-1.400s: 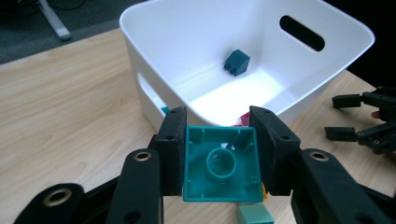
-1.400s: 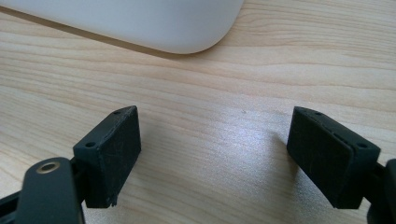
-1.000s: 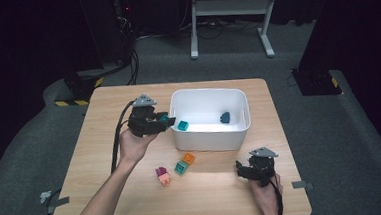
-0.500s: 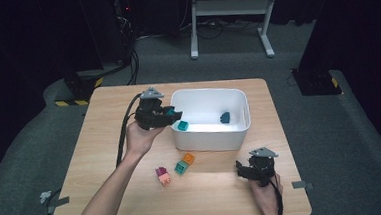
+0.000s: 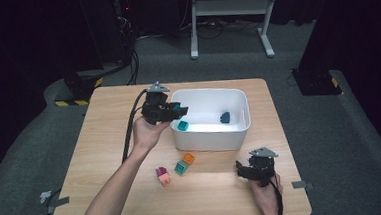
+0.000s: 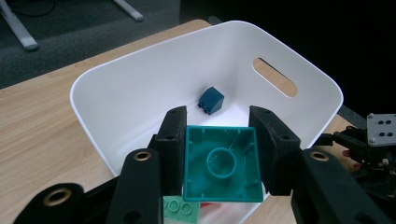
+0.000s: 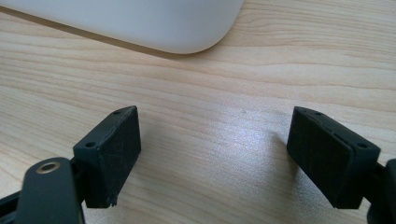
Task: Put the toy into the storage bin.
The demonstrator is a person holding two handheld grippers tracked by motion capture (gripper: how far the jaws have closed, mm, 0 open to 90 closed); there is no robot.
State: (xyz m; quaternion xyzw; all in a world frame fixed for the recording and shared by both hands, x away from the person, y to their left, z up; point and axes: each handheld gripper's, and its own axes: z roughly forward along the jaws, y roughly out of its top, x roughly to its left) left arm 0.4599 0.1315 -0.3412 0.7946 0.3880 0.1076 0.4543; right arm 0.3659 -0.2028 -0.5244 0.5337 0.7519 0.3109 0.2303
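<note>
My left gripper [image 5: 179, 109] [image 6: 220, 140] hovers over the left rim of the white bin [image 5: 242, 104] [image 6: 140, 93]. It is shut on a teal brick [image 6: 222, 170], whose hollow underside faces the camera. A dark blue brick [image 5: 224, 117] [image 6: 211, 100] lies inside the bin near its far wall. A greenish brick [image 5: 182, 125] [image 6: 180, 205] sits in the bin just below the held one. My right gripper [image 5: 247, 170] [image 7: 215, 123] rests low over the table in front of the bin's right corner [image 7: 140, 23], open with bare wood between its pads.
Loose bricks lie on the table in front of the bin: a pink one [image 5: 161, 174], a green one [image 5: 180, 168] and an orange one [image 5: 188, 158]. A cable trails from the left gripper [image 5: 130, 131] along the forearm. Dark floor surrounds the table.
My left gripper has carried the teal brick a little to the right and away, farther over the bin's left rim. The right gripper has not moved.
</note>
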